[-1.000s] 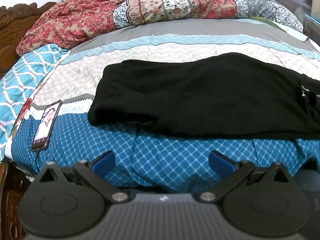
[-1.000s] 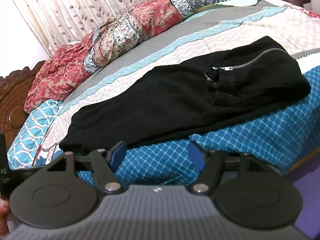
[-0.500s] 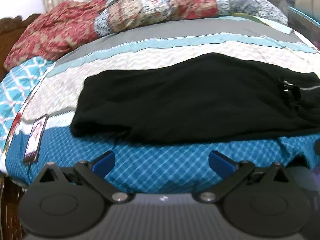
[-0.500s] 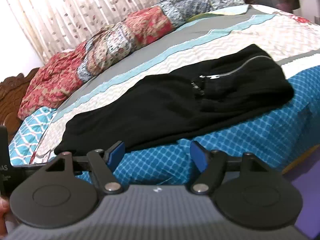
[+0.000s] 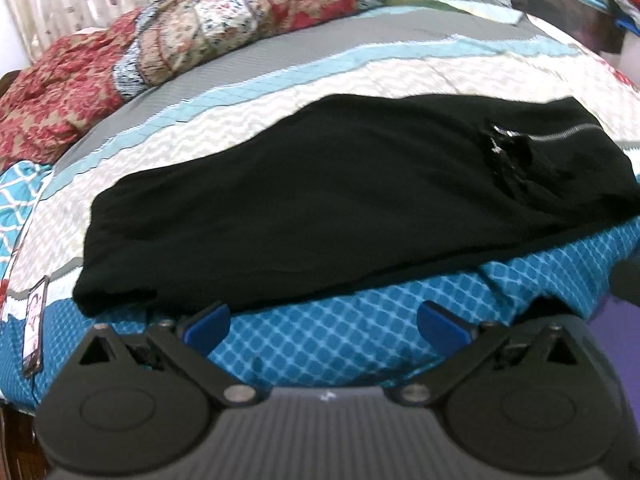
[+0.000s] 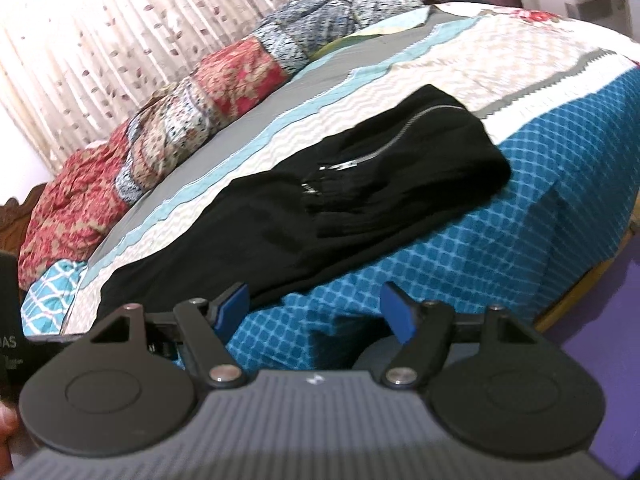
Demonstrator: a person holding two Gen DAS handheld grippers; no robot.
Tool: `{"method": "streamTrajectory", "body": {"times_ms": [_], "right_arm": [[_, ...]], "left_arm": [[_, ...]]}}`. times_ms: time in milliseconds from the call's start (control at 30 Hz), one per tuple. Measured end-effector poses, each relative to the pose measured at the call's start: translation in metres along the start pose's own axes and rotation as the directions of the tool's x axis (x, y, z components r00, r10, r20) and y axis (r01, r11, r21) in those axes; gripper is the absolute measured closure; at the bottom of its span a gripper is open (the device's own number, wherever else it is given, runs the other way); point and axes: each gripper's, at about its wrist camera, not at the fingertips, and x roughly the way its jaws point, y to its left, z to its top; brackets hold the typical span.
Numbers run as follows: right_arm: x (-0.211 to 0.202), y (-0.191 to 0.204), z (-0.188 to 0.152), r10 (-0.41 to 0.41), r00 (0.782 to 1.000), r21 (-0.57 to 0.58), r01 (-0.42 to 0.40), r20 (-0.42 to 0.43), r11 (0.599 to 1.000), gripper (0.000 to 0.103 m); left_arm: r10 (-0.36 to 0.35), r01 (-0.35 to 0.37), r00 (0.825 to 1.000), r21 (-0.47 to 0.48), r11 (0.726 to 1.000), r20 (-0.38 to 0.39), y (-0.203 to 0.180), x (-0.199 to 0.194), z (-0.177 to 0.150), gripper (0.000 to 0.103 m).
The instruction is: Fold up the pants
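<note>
Black pants (image 5: 320,200) (zip (image 6: 404,136) showing) lie across a patterned bed (image 5: 340,340); the left hand-held gripper (image 5: 324,320) and right hand-held gripper (image 6: 316,312) hover wide, empty.

Black pants (image 5: 320,200) with a silver zip (image 6: 400,140); bedspread (image 5: 340,344) in blue diamond check, cream zigzag, grey and aqua bands; quilt (image 5: 200,36) red floral, possibly patchwork; tool fingers (image 6: 396,312) blue.

The pants (image 5: 320,208) ran past the frame's right edge, ahead of the left hand-held gripper (image 5: 324,320); the phone (image 5: 34,336) to its left was blurred, its screen unreadable
</note>
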Motion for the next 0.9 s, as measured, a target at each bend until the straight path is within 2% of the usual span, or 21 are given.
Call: {"method": "streamTrajectory", "body": {"times_ms": [233,500,900], "right_arm": [[0.002,-0.022,0.005,-0.004,1.0,0.044,0.005,-0.015,0.999,0.029],[0.004,-0.026,0.004,-0.002,1.0,0.052,0.003,-0.03,0.999,0.029],[0.005,-0.03,0.002,-0.015,0.999,0.072,0.017,-0.028,0.997,0.029]], "left_arm": [[-0.059,0.061,0.995,0.016,0.998,-0.086,-0.014,0.01,-0.002,0.0],[-0.152,0.158,0.969,0.013,0.987,-0.197,-0.023,0.019,-0.012,0.0],[-0.204,0.23,0.947,0.08,0.97,-0.248,-0.038,0.021,-0.019,0.0]]}}
